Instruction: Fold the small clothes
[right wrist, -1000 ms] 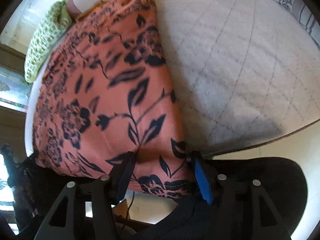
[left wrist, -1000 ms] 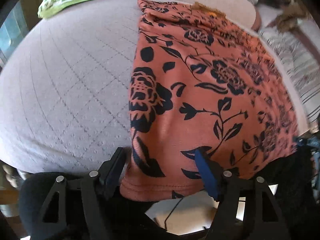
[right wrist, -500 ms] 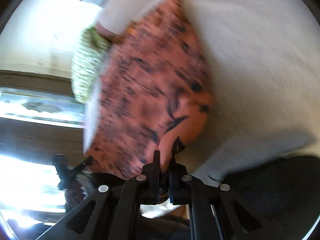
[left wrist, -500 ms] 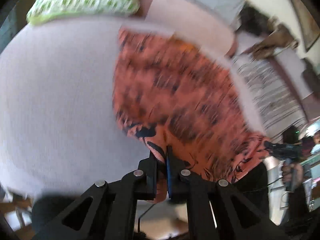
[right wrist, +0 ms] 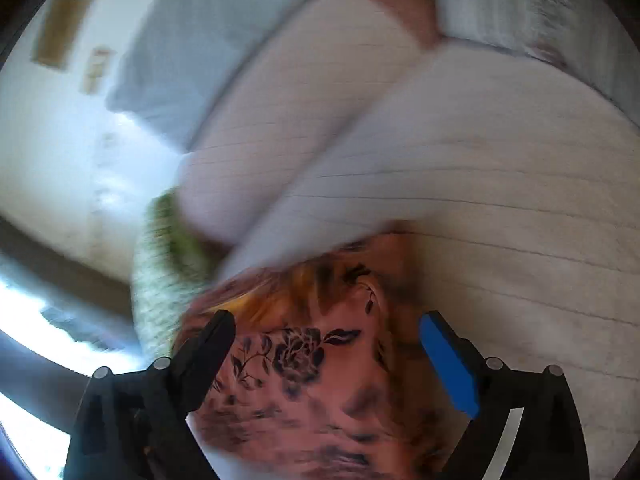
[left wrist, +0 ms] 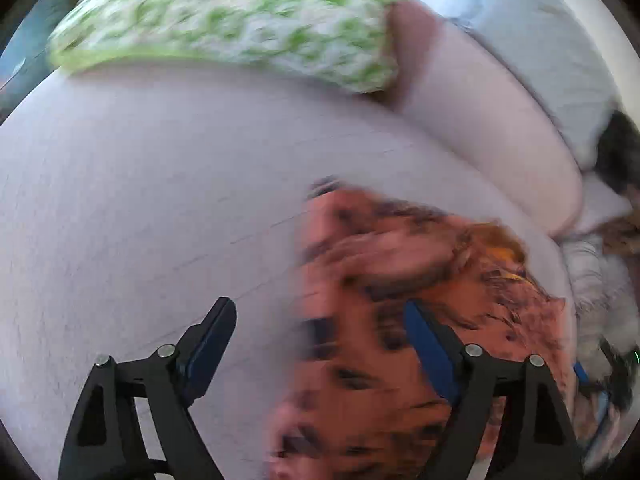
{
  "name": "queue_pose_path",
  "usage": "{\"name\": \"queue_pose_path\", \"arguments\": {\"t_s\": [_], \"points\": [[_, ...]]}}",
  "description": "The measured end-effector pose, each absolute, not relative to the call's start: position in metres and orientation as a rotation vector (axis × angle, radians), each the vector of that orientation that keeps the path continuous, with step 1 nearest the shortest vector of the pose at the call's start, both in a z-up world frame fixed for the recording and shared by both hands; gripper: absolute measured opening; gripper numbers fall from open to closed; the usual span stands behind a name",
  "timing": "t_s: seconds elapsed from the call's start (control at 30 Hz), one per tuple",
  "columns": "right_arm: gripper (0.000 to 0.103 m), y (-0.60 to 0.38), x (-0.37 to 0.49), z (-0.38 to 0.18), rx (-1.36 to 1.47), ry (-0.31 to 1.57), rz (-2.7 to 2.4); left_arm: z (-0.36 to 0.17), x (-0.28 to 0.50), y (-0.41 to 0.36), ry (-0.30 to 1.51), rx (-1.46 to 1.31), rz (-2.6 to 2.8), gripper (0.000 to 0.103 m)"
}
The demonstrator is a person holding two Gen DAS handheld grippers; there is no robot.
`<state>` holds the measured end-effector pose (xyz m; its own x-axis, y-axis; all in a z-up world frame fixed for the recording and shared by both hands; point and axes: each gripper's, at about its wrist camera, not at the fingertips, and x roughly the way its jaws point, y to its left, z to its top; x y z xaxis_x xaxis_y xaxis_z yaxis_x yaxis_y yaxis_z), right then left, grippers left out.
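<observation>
Cloth filled the lower middle of both my views: the orange floral garment point(left wrist: 400, 320) lay bunched on the pale quilted bed point(left wrist: 140, 200), its near part seemingly doubled over, though blur hid the edges. My left gripper point(left wrist: 320, 344) stood spread wide, empty, with the garment running from between its fingers toward the lower right of that frame. My right gripper point(right wrist: 328, 356) was likewise spread and empty, and the garment point(right wrist: 304, 360) sat squarely between its fingers. Its long axis seemed to run away from me toward the green patterned pillow point(left wrist: 240, 12) at the top of the left view. I judged my right hand better centred over the cloth, so the next pinch would fall to it first.
</observation>
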<state>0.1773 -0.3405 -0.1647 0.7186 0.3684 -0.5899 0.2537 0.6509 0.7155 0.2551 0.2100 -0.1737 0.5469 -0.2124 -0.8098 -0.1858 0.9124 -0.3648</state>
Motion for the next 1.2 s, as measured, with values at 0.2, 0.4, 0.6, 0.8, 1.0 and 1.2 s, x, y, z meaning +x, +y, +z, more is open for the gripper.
{"name": "queue_pose_path", "arguments": {"t_s": [0.2, 0.4, 0.6, 0.8, 1.0, 1.2], "points": [[0.095, -0.311, 0.148, -0.189, 0.686, 0.882, 0.092, -0.161, 0.215, 0.209, 0.893, -0.264, -0.074, 0.087], [0.083, -0.259, 0.184, -0.223, 0.503, 1.083, 0.123, -0.197, 0.231, 0.159, 1.086, -0.123, -0.161, 0.073], [0.019, -0.244, 0.186, -0.191, 0.492, 1.099, 0.154, -0.141, 0.238, 0.138, 1.055, -0.164, -0.185, 0.018], [0.019, -0.239, 0.124, -0.121, 0.465, 0.986, 0.222, -0.078, 0.138, 0.131, 0.920, -0.155, -0.255, 0.019], [0.043, -0.251, 0.036, -0.196, 0.491, 1.133, 0.176, -0.181, 0.067, 0.147, 1.130, -0.145, -0.220, 0.043], [0.069, -0.281, 0.012, -0.195, 0.566, 1.004, 0.059, -0.129, 0.094, 0.165, 0.920, -0.142, -0.194, 0.067]]}}
